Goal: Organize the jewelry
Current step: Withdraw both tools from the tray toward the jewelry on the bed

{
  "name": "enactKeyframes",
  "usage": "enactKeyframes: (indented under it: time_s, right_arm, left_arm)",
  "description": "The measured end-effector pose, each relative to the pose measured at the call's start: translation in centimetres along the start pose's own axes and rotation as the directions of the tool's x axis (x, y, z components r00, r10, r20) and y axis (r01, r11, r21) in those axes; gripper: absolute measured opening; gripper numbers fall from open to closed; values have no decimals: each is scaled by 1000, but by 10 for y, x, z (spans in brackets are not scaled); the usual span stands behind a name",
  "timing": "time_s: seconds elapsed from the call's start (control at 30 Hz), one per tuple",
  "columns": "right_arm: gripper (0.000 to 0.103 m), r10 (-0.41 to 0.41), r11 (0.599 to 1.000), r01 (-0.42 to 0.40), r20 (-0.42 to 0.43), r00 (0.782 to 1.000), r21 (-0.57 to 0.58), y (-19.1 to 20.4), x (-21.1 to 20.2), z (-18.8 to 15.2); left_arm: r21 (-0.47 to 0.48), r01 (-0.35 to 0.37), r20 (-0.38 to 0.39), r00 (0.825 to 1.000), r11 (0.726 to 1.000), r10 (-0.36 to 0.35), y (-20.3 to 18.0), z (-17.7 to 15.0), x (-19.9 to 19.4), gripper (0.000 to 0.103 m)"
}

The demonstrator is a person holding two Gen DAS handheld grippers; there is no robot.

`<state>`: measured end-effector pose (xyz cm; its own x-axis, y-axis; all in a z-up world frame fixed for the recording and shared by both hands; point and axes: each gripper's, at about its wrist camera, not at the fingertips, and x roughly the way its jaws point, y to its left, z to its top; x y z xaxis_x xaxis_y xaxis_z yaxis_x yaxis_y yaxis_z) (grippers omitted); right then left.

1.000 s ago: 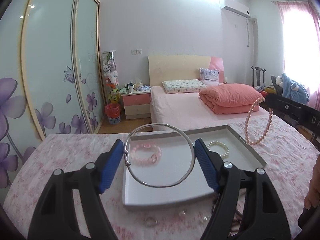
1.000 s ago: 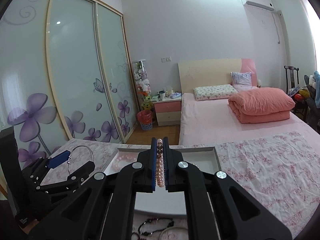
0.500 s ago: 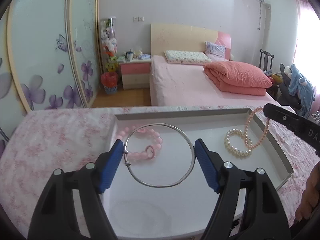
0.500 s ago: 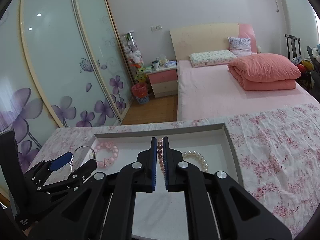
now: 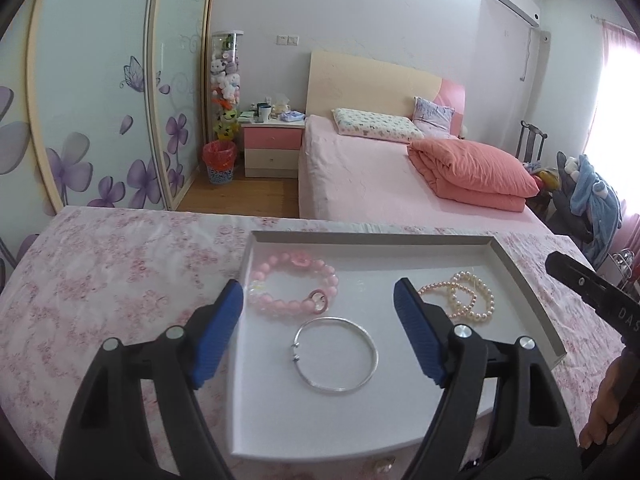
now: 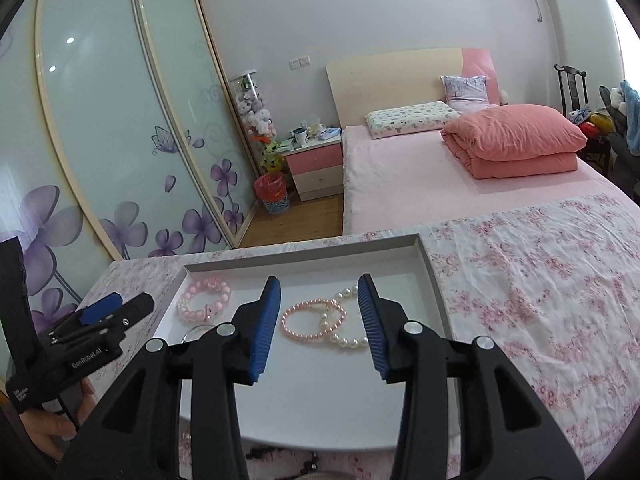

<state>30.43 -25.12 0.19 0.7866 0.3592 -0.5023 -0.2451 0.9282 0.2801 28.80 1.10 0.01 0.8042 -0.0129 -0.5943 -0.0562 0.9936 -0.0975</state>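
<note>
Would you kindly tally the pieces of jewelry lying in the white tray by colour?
Pink bead bracelet: 1
Silver bangle: 1
Pink pearl strand: 1
White pearl bracelet: 1
Total in the tray: 4

Both jaws have just been opening: the left gripper (image 5: 318,328) stands wide and empty, the right gripper (image 6: 319,322) parted with nothing between its pads.
</note>
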Motion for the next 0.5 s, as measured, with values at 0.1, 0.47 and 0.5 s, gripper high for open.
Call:
enactKeyframes:
  time_s: [0.1, 0.47, 0.5]
  right_arm:
    - [42, 2, 1000, -2, -4, 1000, -4, -1, -7, -4]
    - [42, -2, 998, -6, -114, 994, -64, -9, -38, -46]
    - [43, -3, 997, -7, -133, 991, -75, -10, -38, -51]
  left_arm:
    - [5, -8, -1, 1000, 1000, 8, 4, -5, -9, 76]
    - [39, -10, -23, 1000, 999, 11, 16, -46, -48, 78]
    - [47, -11, -26, 1000, 999, 12, 18, -51, -52, 79]
